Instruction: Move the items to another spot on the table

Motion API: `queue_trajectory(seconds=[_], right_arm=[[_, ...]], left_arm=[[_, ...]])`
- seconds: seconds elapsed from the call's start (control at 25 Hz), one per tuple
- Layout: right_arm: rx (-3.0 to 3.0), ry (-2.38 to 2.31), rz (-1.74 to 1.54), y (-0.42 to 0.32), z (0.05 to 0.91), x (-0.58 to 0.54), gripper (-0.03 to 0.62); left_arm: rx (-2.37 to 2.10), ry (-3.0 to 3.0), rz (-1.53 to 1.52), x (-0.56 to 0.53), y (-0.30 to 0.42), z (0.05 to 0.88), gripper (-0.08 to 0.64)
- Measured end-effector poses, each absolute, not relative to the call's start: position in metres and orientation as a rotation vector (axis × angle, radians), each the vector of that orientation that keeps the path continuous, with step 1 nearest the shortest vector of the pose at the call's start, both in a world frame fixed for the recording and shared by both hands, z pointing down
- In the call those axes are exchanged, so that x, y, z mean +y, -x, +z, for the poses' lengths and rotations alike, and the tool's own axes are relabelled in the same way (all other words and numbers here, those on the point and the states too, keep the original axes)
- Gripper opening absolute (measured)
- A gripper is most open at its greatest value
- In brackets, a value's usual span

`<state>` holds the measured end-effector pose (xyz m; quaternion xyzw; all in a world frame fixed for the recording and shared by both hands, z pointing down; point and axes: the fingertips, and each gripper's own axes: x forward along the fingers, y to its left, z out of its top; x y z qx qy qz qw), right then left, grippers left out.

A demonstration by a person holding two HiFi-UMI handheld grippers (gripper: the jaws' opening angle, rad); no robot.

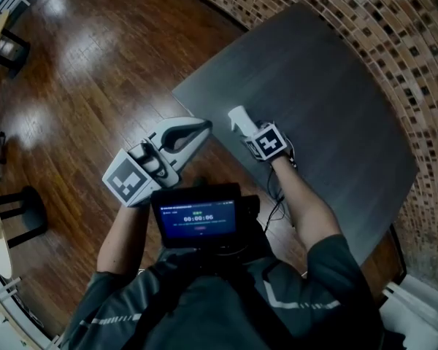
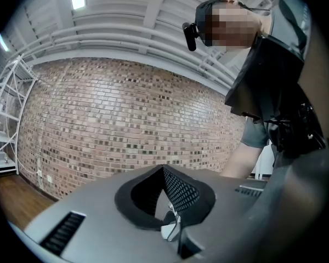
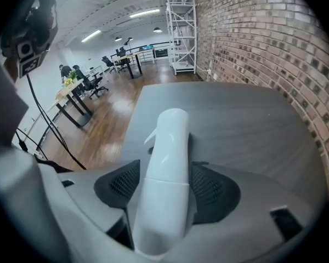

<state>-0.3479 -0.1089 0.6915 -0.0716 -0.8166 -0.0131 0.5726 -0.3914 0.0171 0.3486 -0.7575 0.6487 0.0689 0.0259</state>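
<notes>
The white plastic spray bottle (image 3: 164, 174) lies lengthwise on the dark grey bench (image 1: 336, 86), close to the bench's near-left edge. Its spray head points away from the person and a dark shadow sits just under the nozzle.

The right gripper (image 1: 250, 131) is tipped steeply downward over it, and the bottle's body runs straight up the middle between the two jaws. The jaws stand wide. Each black mesh pad flanks one side of the bottle: the right pad sits just against it, while a thin sliver of grey shows between the left pad and the bottle's wall, so the bottle is bracketed rather than squeezed. The bottle's base is nearest the gripper's body and its rounded head reaches out past the pad tips. In the head view only the head of the bottle shows, poking out beyond the gripper's black-and-white marker cube (image 1: 269, 143).

The left gripper (image 1: 204, 127) hangs beside the bench's near corner, over the glossy brown wooden floor (image 1: 80, 71), well apart from the bottle. Its jaws meet at the tips, with nothing held between the pads — only the looped gap behind them shows.

A black device with a lit screen (image 1: 197, 217) sits at the person's chest between the two forearms. A brick wall (image 1: 394, 20) curves round the bench's far side, and a white metal shelving rack (image 3: 181, 34) stands against that wall further off.
</notes>
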Motion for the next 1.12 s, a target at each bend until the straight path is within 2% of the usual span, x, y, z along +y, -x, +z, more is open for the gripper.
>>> queue_trajectory(seconds=[0.2,1.12], right_arm=[[-1.904,0.157,-0.062,0.347,0.699,-0.113,0.282],[-1.944,0.147,-0.016,0.353,0.69,-0.112,0.273]], left_arm=[[2.011,2.344,0.225,0.014,0.396,0.35,-0.008],[1.998,2.362,0.226,0.011,0.397,0.349,-0.008]])
